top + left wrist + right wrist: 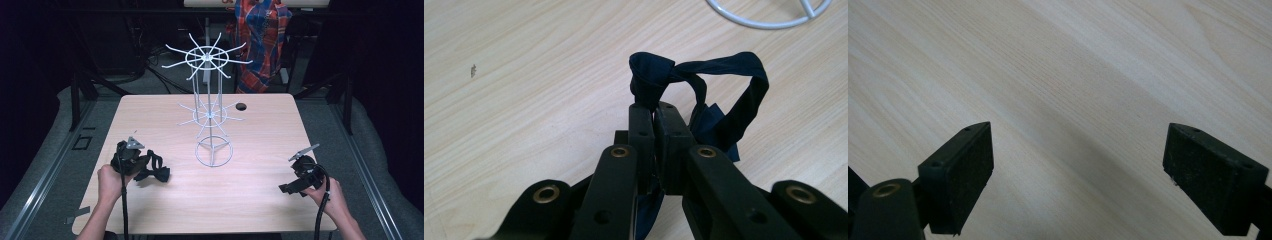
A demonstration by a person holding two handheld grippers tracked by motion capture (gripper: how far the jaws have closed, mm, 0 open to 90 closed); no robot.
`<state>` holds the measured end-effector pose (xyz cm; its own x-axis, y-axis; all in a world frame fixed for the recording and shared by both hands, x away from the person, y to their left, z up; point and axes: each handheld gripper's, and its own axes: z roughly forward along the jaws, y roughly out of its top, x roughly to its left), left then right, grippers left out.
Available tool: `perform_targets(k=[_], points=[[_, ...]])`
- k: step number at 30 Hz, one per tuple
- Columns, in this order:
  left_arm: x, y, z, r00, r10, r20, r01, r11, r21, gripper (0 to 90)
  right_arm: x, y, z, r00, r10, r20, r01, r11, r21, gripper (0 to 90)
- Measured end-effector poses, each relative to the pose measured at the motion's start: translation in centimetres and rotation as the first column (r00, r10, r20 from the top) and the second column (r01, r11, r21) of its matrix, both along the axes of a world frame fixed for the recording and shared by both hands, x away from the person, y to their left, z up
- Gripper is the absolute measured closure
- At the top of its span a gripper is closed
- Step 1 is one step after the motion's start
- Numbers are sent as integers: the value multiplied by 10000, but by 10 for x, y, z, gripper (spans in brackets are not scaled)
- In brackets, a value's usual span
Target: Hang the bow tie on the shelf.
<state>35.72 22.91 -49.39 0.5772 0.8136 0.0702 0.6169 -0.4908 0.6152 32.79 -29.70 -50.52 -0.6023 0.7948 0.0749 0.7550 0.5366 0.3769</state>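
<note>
Dark room, pale wood table with a cable hole near the far edge, plaid cloth hanging behind it. White wire rack stands mid-table: round ring base, centre post, two tiers of hooked spokes, all bare as far as I can see. My left gripper has its jaws clamped tight on a dark blue fabric strap, pinching it at a bunched, knot-like fold; the rest loops out beyond the jaws and droops toward the table. In the high view the strap sits at the near left of the table, just beside my left hand, well short of the rack; can't tell whether its tail rests on the wood or hangs just off it. My right gripper has its jaws spread wide with nothing between them, pointing down at bare wood; in the high view it sits at the near right, well apart from both strap and rack. Status as I read it: pick-up looks done, grip looks solid. Left to do, my guess: lift, carry to the rack, open the loop and drop it over a spoke hook. Right jaws likely needed to spread the loop. Nothing hung yet.
</note>
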Motion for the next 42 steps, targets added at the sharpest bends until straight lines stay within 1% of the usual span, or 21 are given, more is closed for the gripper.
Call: perform_targets(k=[1,2,3,4,8,9,17,22,25,26,27,28,29,30,32,33,34,36,37,38,42], points=[[0,0,0,10000,0,0,0,10000,0,865,0,0,0,10000,0,0,0,10000,0,125],[0,0,2,10000,-5,52,6,10000,-38,865,0,0,2,10000,52,-24,-52,9996,-265,125],[0,0,2,10000,-5,52,6,10000,-38,865,0,0,2,10000,52,-24,-52,9996,-265,125],[-1,0,4,9999,47,109,-46,9999,-92,865,1,0,0,9999,63,-86,-63,10000,36,125],[-2,0,8,9995,153,282,-145,9995,-263,865,1,1,0,9999,79,-99,-78,10000,61,125],[-2,0,8,9995,153,282,-145,9995,-263,866,1,1,-1,10000,22,-57,-21,9999,164,125],[-3,-4,17,9977,112,676,-88,9993,-359,865,1,2,-1,9999,115,-75,-116,9999,-111,125],[-5,-7,20,9966,7,821,11,9998,-220,865,1,3,-2,9999,112,-70,-112,9999,-34,124],[-4,-8,23,9957,-16,928,37,9998,-220,865,1,3,-1,9999,136,-101,-138,9996,-229,120],[-4,-8,23,9957,-16,928,37,9998,-220,865,1,3,-1,9998,161,-111,-163,9998,-153,118],[-4,-9,23,9951,4,992,22,9997,-263,865,1,3,-1,9998,184,-96,-186,9996,-213,118],[-4,-9,25,9947,-27,1030,48,9998,-199,865,1,3,-2,9997,203,-148,-203,9998,-40,116],[-3,-9,25,9931,7,1171,17,9998,-206,865,1,3,-1,9996,227,-145,-231,9993,-283,111],[-2,-9,26,9926,-2,1214,29,9998,-215,865,1,3,-1,9996,227,-145,-231,9993,-283,111],[0,-9,26,9919,-6,1274,47,9995,-314,865,1,4,-3,9995,220,-207,-221,9997,-43,105],[0,-9,27,9913,-37,1312,74,9996,-277,865,2,4,-3,9993,285,-253,-287,9996,-55,97],[0,-9,29,9907,-56,1361,94,9996,-271,865,1,4,-4,9994,234,-268,-232,9997,43,91],[1,-10,29,9894,-38,1450,85,9995,-318,865,1,5,-4,9996,166,-223,-166,9999,21,90],[1,-11,30,9887,-23,1497,93,9989,-460,865,1,5,-5,9996,202,-207,-201,9998,12,81],[3,-12,32,9864,-76,1639,155,9988,-470,865,1,5,-4,9996,199,-176,-202,9996,-183,69],[9,-17,34,9835,-272,1786,391,9972,-634,865,1,6,-4,9996,201,-191,-203,9998,-85,43]])
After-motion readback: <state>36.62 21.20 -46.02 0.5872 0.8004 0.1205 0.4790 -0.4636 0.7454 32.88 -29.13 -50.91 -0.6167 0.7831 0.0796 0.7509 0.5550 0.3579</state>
